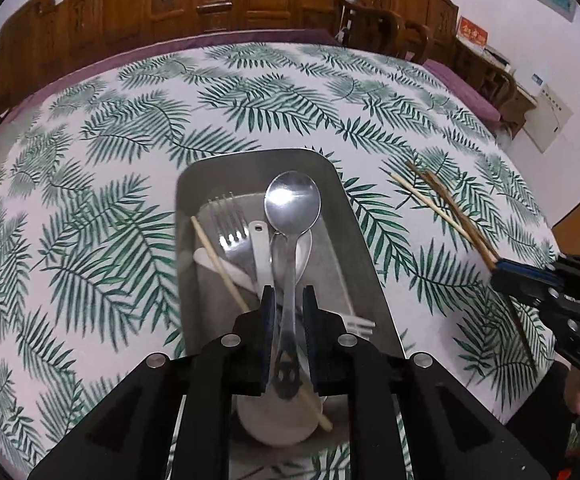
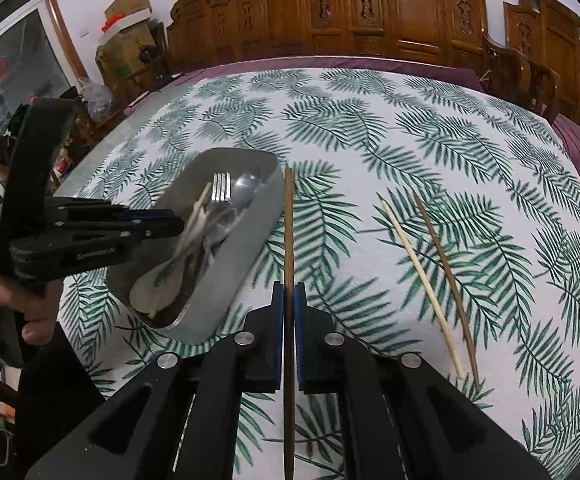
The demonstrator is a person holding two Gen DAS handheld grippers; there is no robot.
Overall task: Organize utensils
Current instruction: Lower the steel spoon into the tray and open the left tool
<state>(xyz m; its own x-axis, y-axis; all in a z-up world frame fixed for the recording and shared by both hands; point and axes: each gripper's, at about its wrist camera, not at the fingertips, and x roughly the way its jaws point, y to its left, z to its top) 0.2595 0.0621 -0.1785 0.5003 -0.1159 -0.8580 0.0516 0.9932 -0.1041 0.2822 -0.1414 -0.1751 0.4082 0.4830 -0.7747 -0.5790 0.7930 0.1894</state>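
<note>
A metal tray (image 1: 361, 240) on the leaf-print tablecloth holds a steel fork (image 1: 230, 228), white plastic utensils (image 1: 260, 248), a pale chopstick (image 1: 218, 260) and a white bowl-shaped spoon (image 1: 278, 420). My left gripper (image 1: 288, 294) hovers over the tray with a steel spoon (image 1: 291, 204) between its fingers; there is a small gap on each side of the handle. My right gripper (image 2: 288, 292) is shut on a dark brown chopstick (image 2: 288, 220), just right of the tray (image 2: 250, 232). A pale chopstick (image 2: 417, 276) and a brown chopstick (image 2: 445, 272) lie on the cloth to the right.
Carved wooden chairs (image 2: 389, 12) stand along the table's far edge. Cardboard boxes (image 2: 126, 36) and clutter sit at the far left. The right gripper (image 1: 549, 284) shows at the right edge of the left wrist view.
</note>
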